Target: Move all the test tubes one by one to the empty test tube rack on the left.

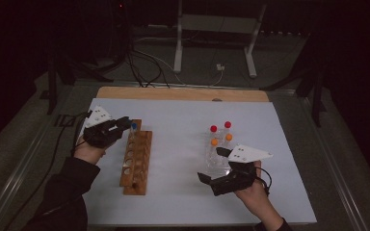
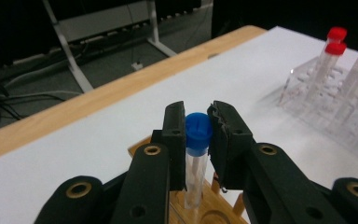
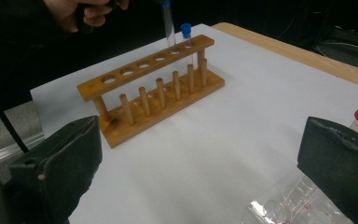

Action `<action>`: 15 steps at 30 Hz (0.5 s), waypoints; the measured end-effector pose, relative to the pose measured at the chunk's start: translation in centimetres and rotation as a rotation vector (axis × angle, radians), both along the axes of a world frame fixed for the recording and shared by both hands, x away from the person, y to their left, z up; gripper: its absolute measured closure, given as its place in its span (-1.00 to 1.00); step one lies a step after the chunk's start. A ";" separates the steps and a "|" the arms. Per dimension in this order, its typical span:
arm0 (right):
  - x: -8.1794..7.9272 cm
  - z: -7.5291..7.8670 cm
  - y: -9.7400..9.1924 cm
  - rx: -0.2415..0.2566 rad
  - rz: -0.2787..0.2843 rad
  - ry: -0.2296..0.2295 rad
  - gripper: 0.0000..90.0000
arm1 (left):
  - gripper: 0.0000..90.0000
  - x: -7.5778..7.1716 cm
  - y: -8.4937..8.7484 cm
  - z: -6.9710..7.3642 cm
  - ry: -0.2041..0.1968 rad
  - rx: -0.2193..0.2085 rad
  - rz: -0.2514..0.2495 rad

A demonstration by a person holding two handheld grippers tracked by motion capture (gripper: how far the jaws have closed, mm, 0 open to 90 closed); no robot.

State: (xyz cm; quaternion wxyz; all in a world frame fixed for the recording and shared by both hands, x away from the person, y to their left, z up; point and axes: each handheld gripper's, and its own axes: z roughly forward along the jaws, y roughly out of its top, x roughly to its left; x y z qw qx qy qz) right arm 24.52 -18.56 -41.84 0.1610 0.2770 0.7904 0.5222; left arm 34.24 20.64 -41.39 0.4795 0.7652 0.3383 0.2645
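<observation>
My left gripper (image 2: 198, 135) is shut on a clear tube with a blue cap (image 2: 198, 128), pads pressing just under the cap. The tube hangs upright with its lower end at a hole near the far end of the wooden rack (image 1: 136, 163). In the high view the left gripper (image 1: 126, 125) is at that rack's far end, beside the blue cap (image 1: 134, 126). A second blue-capped tube (image 3: 186, 32) stands in the rack's end hole, beside the held tube (image 3: 168, 25). My right gripper (image 1: 214, 165) is open and holds nothing, next to the clear plastic rack (image 1: 216, 161).
The clear rack holds two red-capped tubes (image 1: 213, 129) and two orange-capped tubes (image 1: 214, 142). A white sheet (image 1: 183, 192) covers the table, with a wooden edge (image 1: 183, 93) at the back. Metal stand legs (image 1: 178, 53) and cables lie on the floor beyond.
</observation>
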 end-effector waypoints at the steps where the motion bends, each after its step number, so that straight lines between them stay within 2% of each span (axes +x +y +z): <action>1: 0.0 0.0 0.0 0.001 0.002 0.002 -1.00 | 0.72 0.1 -0.1 -0.3 0.008 0.004 -0.002; 7: 0.0 0.0 0.0 -0.002 0.008 0.004 -1.00 | 0.73 0.5 -0.3 -1.8 0.033 0.019 0.006; 15: 0.0 0.0 -0.1 -0.001 0.008 0.005 -1.00 | 0.72 0.9 -0.4 -2.9 0.072 0.036 0.012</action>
